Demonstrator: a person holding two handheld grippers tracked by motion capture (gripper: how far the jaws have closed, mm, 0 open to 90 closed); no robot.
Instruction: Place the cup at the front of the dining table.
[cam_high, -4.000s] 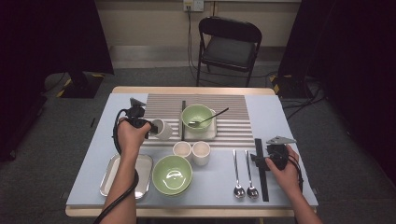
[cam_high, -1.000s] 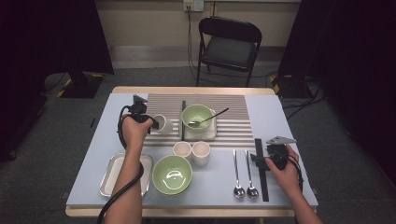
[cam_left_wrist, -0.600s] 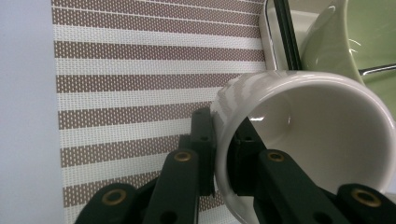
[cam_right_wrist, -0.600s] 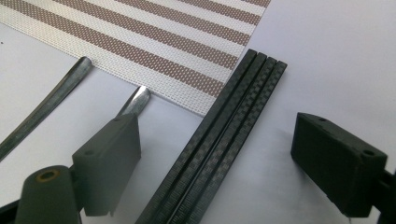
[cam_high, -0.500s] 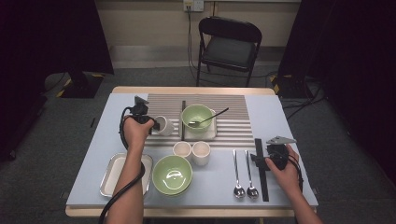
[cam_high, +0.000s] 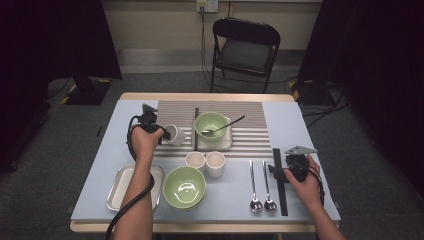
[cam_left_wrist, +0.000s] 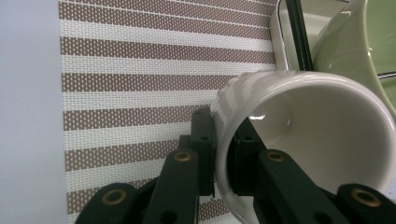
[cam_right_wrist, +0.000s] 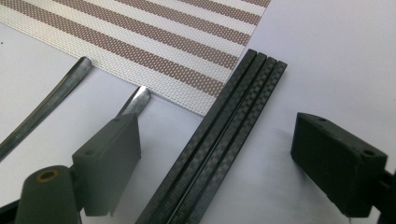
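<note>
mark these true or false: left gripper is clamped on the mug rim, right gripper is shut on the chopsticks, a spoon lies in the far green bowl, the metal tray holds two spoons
1. The left gripper is clamped on the white mug rim. True.
2. The right gripper is shut on the black chopsticks. False: its jaws stand open, apart from the chopsticks between them.
3. A dark spoon lies in the far green bowl. True.
4. The metal tray holds two spoons. False: the two spoons lie on the table, left of the chopsticks.

1. Cup (cam_left_wrist: 299, 140): glossy white.
2. Placemat (cam_high: 250, 131): brown-and-white stripes, fine mesh weave.
3. Table (cam_high: 107, 150): pale grey-blue top.
4. Both bowls (cam_high: 184, 186): light green.
5. Chopsticks (cam_right_wrist: 219, 140): black, checkered carbon weave.
6. Spoons (cam_high: 254, 187): silver.
</note>
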